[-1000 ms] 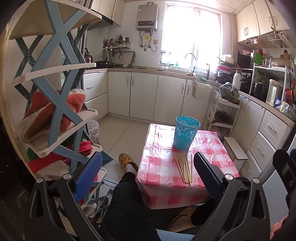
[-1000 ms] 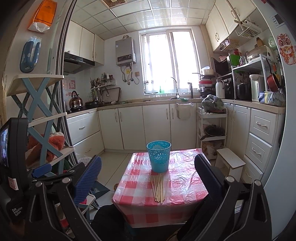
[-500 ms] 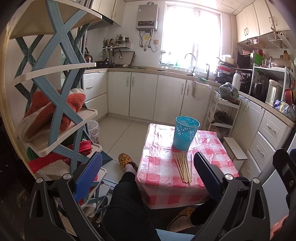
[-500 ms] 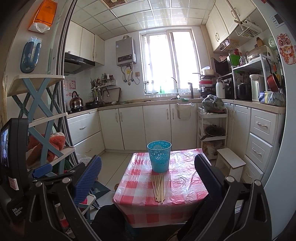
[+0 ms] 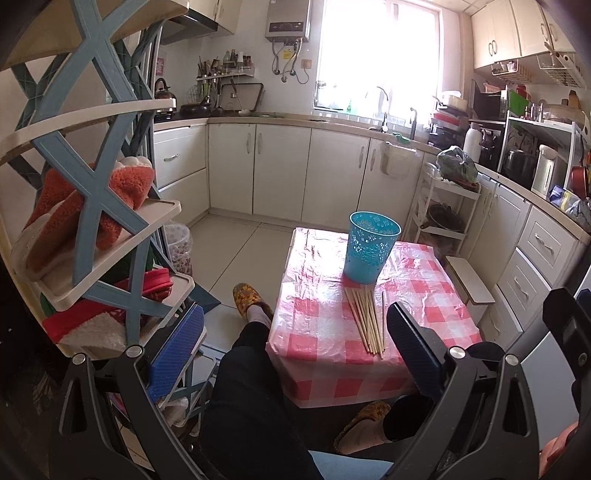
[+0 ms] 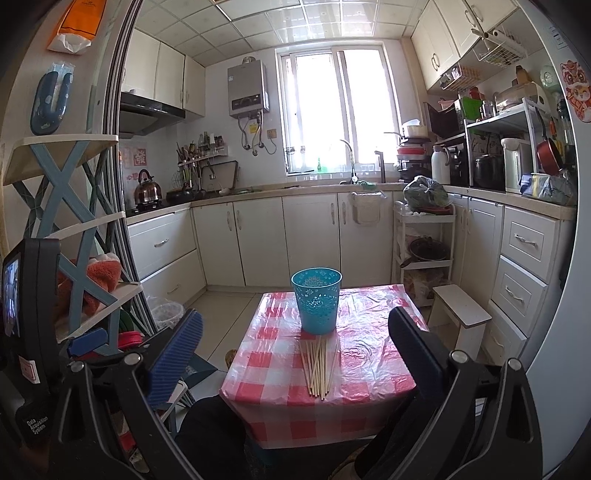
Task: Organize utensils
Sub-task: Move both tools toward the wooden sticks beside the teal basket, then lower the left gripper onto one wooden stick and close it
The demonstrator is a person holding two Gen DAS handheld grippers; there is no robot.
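Well apart from table [image 6: 369, 354], both grippers wide open, empty, w/ chopsticks [image 6: 319, 367] touching bin [image 6: 316, 301]

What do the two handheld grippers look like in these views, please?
Both the left gripper and the right gripper have black plastic frames with silver bolts. Each has a ribbed blue pad on one of its fingers and a dark pad on the other.

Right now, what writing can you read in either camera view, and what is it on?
"Data Acquisition System": white print on the black device at lower left of the right wrist view.
Water heater label: too small.
Red wall paper: one character, unreadable.
Orange packet: blurred.
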